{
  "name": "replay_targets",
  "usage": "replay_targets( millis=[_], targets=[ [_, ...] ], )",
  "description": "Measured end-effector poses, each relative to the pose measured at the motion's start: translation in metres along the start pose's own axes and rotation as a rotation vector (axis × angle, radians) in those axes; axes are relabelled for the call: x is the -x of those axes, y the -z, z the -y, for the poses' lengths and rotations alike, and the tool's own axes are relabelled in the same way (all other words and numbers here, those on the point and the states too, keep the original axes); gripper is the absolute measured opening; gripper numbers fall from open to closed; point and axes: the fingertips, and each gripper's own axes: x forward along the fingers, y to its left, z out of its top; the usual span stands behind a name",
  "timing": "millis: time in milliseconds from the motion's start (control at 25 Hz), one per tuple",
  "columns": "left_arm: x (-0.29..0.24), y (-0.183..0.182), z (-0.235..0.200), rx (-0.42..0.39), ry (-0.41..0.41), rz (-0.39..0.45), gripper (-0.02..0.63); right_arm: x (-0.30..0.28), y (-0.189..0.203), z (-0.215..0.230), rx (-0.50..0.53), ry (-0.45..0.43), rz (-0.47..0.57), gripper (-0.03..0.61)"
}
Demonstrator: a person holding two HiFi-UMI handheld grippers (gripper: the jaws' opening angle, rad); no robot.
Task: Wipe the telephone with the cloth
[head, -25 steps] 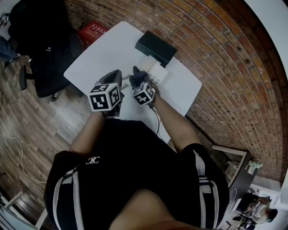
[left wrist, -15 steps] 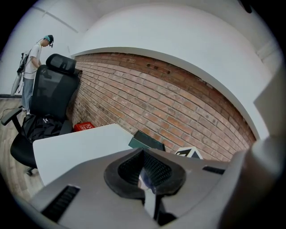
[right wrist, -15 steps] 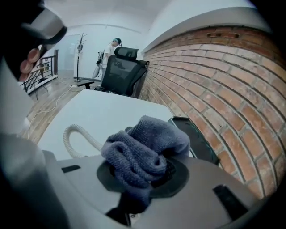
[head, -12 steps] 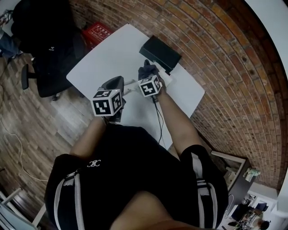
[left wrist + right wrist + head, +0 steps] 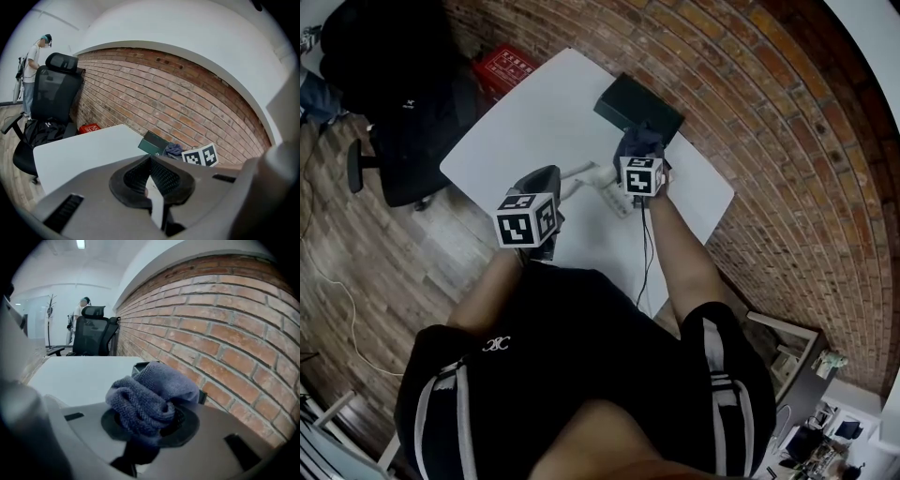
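The right gripper [image 5: 146,425] is clamped on a bunched dark cloth [image 5: 150,394], which hides its jaw tips. The left gripper [image 5: 152,187] pinches a thin white part of the telephone [image 5: 602,183]. The rest of the telephone lies on the table [image 5: 525,112], half covered by the right gripper.

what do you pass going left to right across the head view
office chair → left gripper → telephone → right gripper, clamped on the cloth
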Motion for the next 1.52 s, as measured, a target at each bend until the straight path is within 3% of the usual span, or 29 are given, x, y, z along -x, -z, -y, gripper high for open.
replay_targets(
  millis=[280,400,480,680,840,1040,1160,1320,1520],
  targets=[
    [-0.012,0.002,0.002,-0.013,0.01,-0.028,-0.008,0.0,0.022,0.066,-0.114,0.156,-0.038,0.077],
    [-0.015,0.003,0.004,-0.017,0.019,-0.034,-0.008,0.004,0.054,0.08,-0.185,0.16,-0.145,0.074],
    [-0.016,0.003,0.008,-0.023,0.028,-0.037,-0.008,0.011,0.064,0.083,-0.243,0.145,-0.147,0.074],
    [-0.009,0.002,0.021,-0.042,0.052,-0.02,-0.008,0.05,0.049,0.081,-0.396,0.135,-0.008,0.072],
    [0.002,0.002,0.031,-0.063,0.062,0.003,-0.008,0.103,0.022,0.071,-0.416,0.11,0.162,0.072],
    [0.029,-0.003,0.043,-0.215,0.017,0.094,-0.008,0.202,-0.022,0.07,-0.398,0.124,0.429,0.067],
    [0.04,-0.007,0.045,-0.261,0.012,0.131,-0.008,0.26,-0.029,0.064,-0.42,0.139,0.554,0.063],
    [0.045,-0.005,0.06,-0.328,0.017,0.159,-0.008,0.313,-0.005,0.055,-0.418,0.211,0.581,0.057],
    [0.034,-0.004,0.087,-0.414,0.063,0.161,-0.008,0.333,0.021,0.057,-0.443,0.259,0.571,0.057]
  ],
)
